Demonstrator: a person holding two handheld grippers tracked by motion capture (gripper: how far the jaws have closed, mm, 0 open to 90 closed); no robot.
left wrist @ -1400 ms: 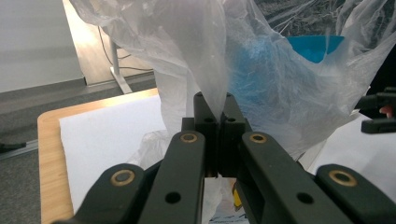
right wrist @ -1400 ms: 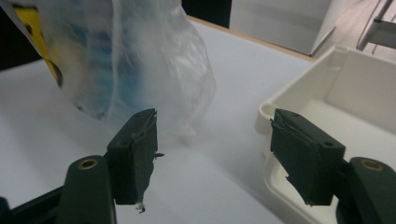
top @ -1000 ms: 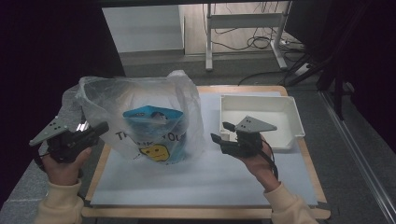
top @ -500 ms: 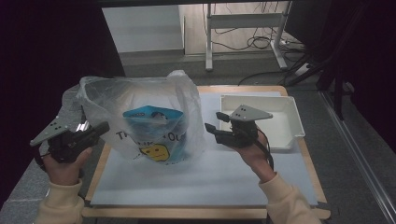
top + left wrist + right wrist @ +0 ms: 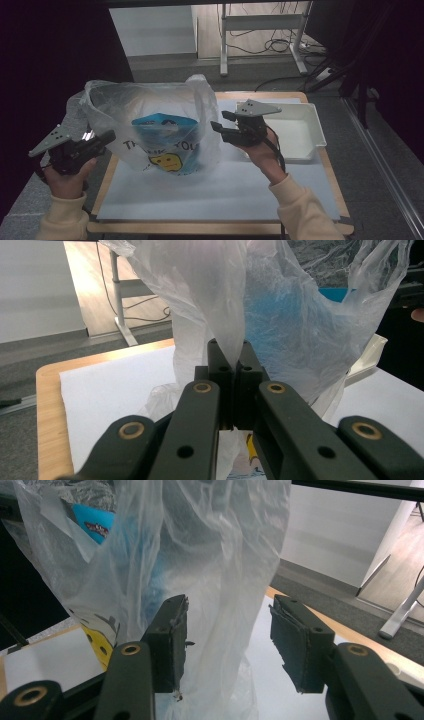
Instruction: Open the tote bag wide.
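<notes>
A translucent plastic bag (image 5: 150, 100) printed with a yellow smiley stands on the white sheet, and a blue package (image 5: 162, 132) sits inside it. My left gripper (image 5: 107, 136) is at the bag's left side. In the left gripper view that gripper (image 5: 231, 352) is shut on a strip of the bag (image 5: 300, 330). My right gripper (image 5: 219, 120) is open at the bag's right side. In the right gripper view the bag's film (image 5: 200, 540) hangs between the open jaws of my right gripper (image 5: 227, 635), and the blue package (image 5: 92, 522) shows at the upper left.
A white tray (image 5: 310, 125) lies at the table's right, just behind my right hand. A white sheet (image 5: 200, 190) covers the wooden table (image 5: 102, 190). Beyond the table stand a desk frame's metal legs (image 5: 222, 45) and floor cables.
My right gripper has moved left and slightly up, from in front of the tray to the bag's right side. The left gripper has stayed where it was, holding the bag.
</notes>
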